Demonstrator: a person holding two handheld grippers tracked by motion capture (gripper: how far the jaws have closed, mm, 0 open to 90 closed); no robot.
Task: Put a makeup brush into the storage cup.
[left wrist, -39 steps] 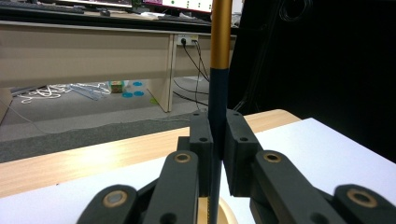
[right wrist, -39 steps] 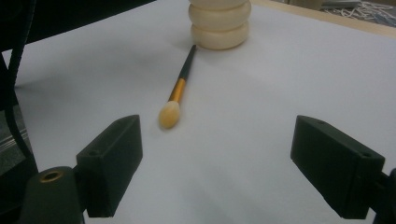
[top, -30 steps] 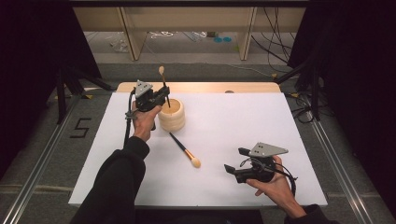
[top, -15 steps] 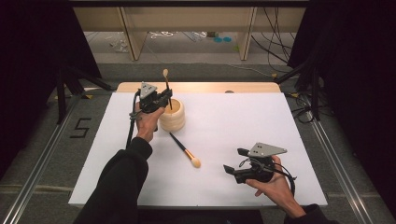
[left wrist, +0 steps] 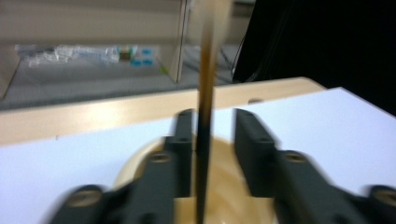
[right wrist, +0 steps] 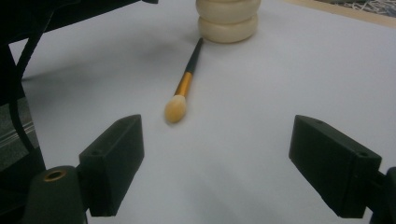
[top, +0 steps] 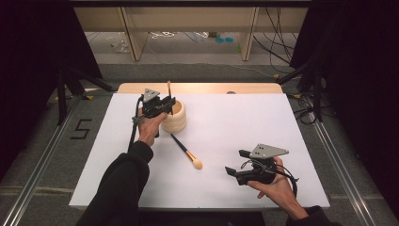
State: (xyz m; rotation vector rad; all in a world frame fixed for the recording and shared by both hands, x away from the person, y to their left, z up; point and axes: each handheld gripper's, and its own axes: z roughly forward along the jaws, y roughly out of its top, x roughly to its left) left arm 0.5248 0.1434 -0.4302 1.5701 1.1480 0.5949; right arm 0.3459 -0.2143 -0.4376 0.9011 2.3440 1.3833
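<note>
A cream ribbed holder (top: pixel 175 120) stands at the back left of the white sheet (top: pixel 244 117). My left gripper (top: pixel 167 104) hovers right over it. A thin dark-handled brush (top: pixel 169 89) stands upright between its jaws. In the left gripper view the brush (left wrist: pixel 204 116) leans against one jaw, with a gap to the other, above the holder (left wrist: pixel 224 186). A second brush (top: pixel 186 150) with a gold ferrule lies flat in front of the holder. My right gripper (top: pixel 234 162) is wide open near the front right and faces that brush (right wrist: pixel 182 93) and the holder (right wrist: pixel 228 21).
A wooden table edge (top: pixel 202 88) runs behind the sheet. Beyond it are shelf legs (top: pixel 131 33) and cables on the floor. Dark curtains stand on both sides. The left gripper's cable (top: pixel 134 127) trails down beside the forearm.
The upright brush has dropped lower into the holder and sits a little further right. The left gripper shifted slightly right with it. The right gripper has stayed put.
</note>
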